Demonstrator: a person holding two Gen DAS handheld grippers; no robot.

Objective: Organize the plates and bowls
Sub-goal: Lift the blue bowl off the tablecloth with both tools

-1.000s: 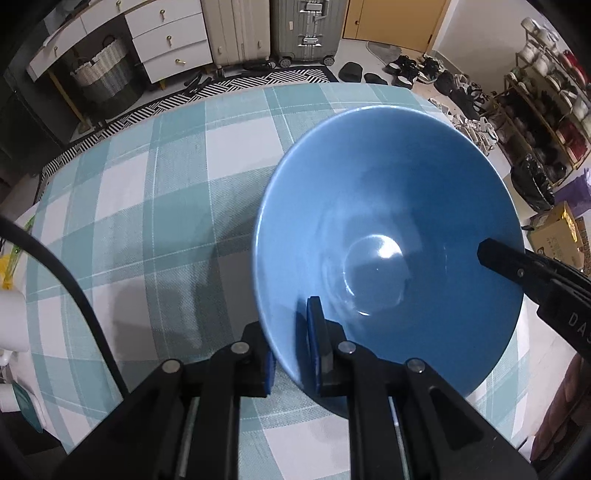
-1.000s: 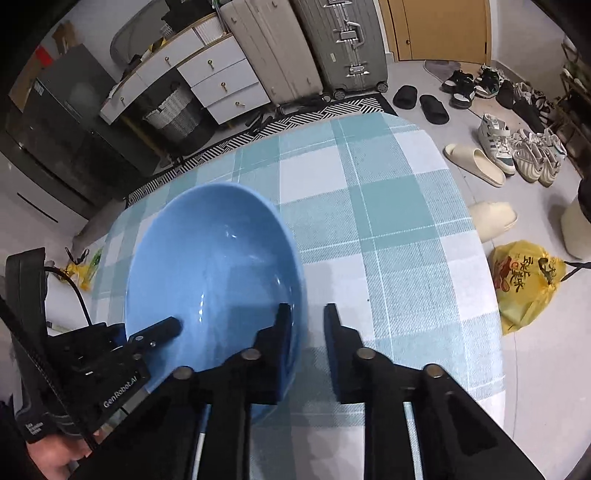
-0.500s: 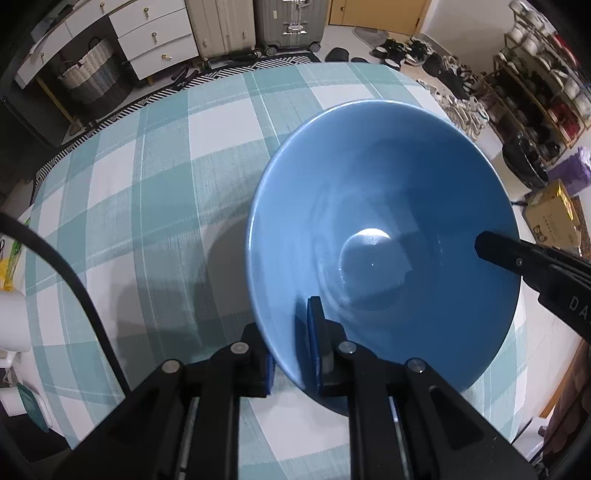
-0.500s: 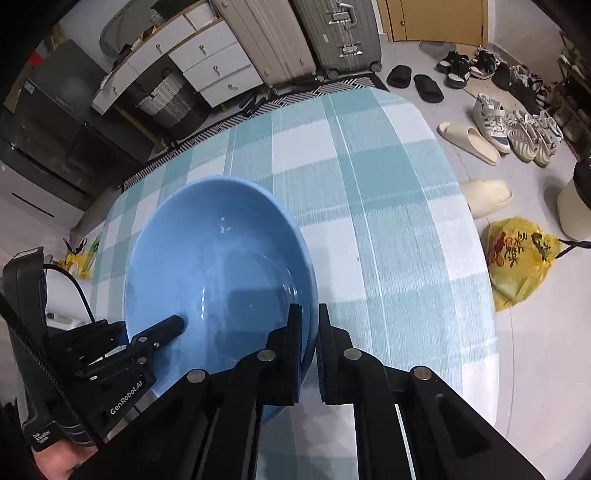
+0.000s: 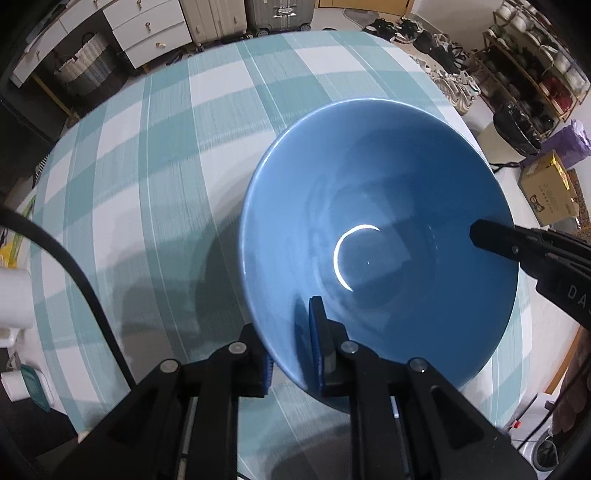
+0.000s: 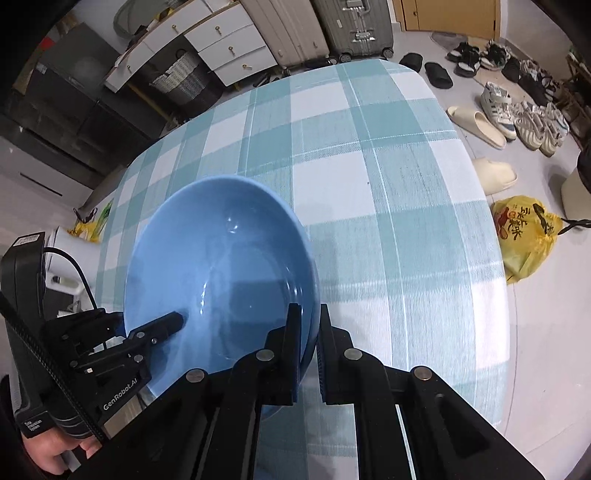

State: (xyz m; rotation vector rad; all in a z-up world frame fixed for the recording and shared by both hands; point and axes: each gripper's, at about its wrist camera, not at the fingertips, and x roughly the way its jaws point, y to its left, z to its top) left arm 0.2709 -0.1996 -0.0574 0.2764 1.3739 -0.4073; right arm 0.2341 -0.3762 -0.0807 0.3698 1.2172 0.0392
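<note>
Since a second ago the right gripper (image 6: pixel 307 325) has closed from spread fingers onto the rim of the blue bowl (image 6: pixel 221 273), and the bowl sits lower and further right in the left wrist view.

Largest is the counter (image 6: pixel 388 192), covered in a teal-and-white checked cloth, with bare cloth ahead of the bowl. Behind it stand a white drawer unit (image 6: pixel 229 48), suitcases (image 6: pixel 351 26) and a wicker basket (image 6: pixel 177 74); on the floor to the right lie shoes (image 6: pixel 498 107) and a yellow plastic bag (image 6: pixel 524 236).

The bowl is over the near part of the counter, mouth upward and tipped a little toward the cameras, round, with no long axis. Whether its base touches the cloth cannot be told.

The left gripper (image 5: pixel 291 339) is clamped on the near rim, one finger inside the bowl and one outside. The right gripper grips the rim at the bowl's right side the same way.

Only the left wrist view shows a shoe rack (image 5: pixel 532 55), a cardboard box (image 5: pixel 550 188) and a black cable (image 5: pixel 74 273). Only the right wrist view shows the left gripper's body and the person's hand (image 6: pixel 55 454) holding it.
</note>
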